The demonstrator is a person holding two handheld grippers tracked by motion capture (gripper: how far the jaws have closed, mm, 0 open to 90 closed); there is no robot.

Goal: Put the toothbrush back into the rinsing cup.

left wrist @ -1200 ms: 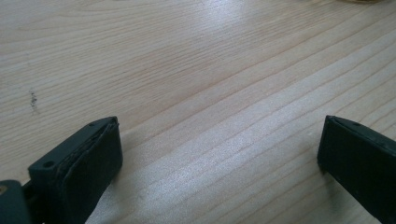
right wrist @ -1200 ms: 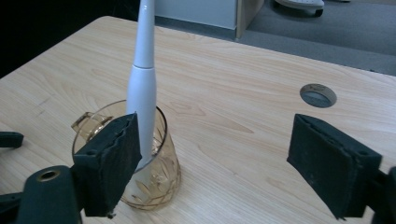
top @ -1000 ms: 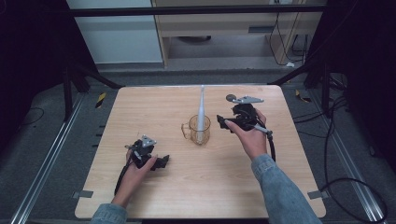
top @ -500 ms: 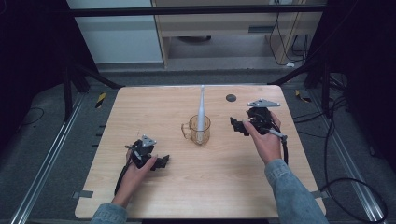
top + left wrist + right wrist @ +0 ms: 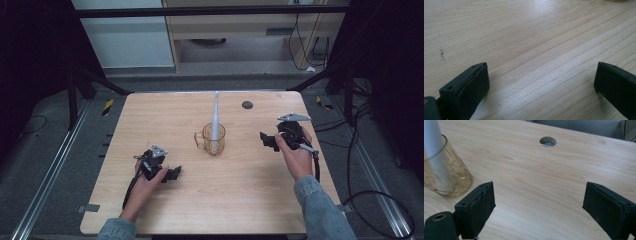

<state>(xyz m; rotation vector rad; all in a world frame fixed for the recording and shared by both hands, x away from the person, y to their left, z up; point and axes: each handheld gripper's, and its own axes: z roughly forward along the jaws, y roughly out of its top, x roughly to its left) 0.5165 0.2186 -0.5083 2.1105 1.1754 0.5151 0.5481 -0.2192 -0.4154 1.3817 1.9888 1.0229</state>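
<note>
The mug (image 5: 210,139) is standing mid-table, propping a white stick (image 5: 215,114) upright, while the right gripper (image 5: 268,140), jaws wide apart and empty, is hovering beside it and the left gripper (image 5: 170,174), equally spread, is resting clear.

Amber glass mug (image 5: 213,138), upright mid-table, handle to the left, white tapered stick (image 5: 215,116) standing inside it
</note>
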